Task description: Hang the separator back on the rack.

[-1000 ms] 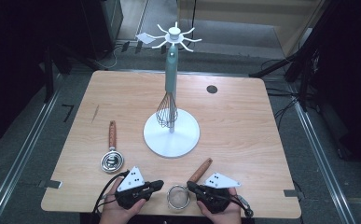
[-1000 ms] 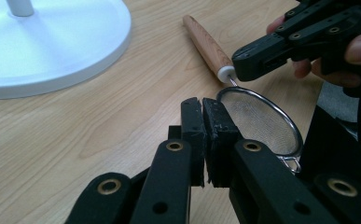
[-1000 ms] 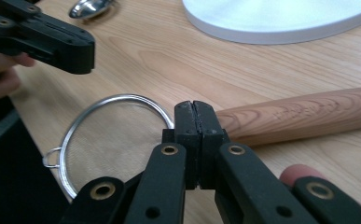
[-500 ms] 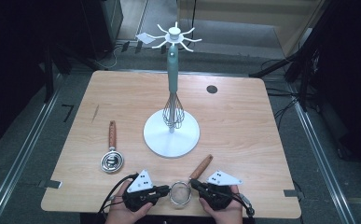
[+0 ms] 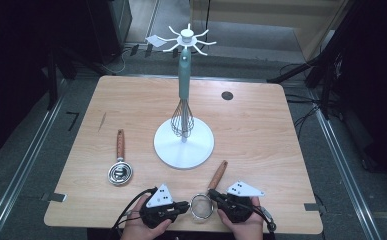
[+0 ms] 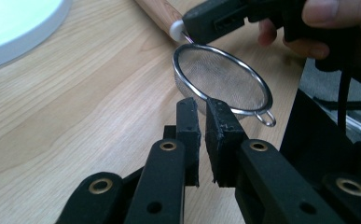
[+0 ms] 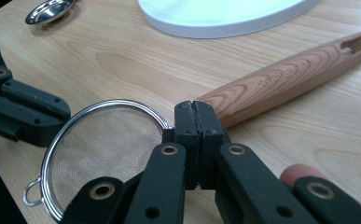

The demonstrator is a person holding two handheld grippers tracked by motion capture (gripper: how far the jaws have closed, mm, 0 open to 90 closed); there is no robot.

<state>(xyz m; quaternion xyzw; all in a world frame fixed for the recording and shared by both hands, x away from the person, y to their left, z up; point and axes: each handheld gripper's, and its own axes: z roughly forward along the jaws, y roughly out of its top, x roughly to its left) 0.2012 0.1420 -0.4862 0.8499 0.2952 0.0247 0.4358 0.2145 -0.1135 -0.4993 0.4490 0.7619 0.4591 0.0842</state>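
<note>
Though overhead unclear, right gripper [image 7: 197, 122] beside strainer [image 7: 108, 149].

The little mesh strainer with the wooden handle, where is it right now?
In the high view the strainer lies at the table's near edge, between the left tool and the right tool, its handle angled toward the white stand base.

My right gripper [image 7: 197, 112] sat clamped shut where the strainer [image 7: 104, 151] met its wooden handle [image 7: 290, 74], left gripper [image 7: 22, 112] just beside the rim.
</note>
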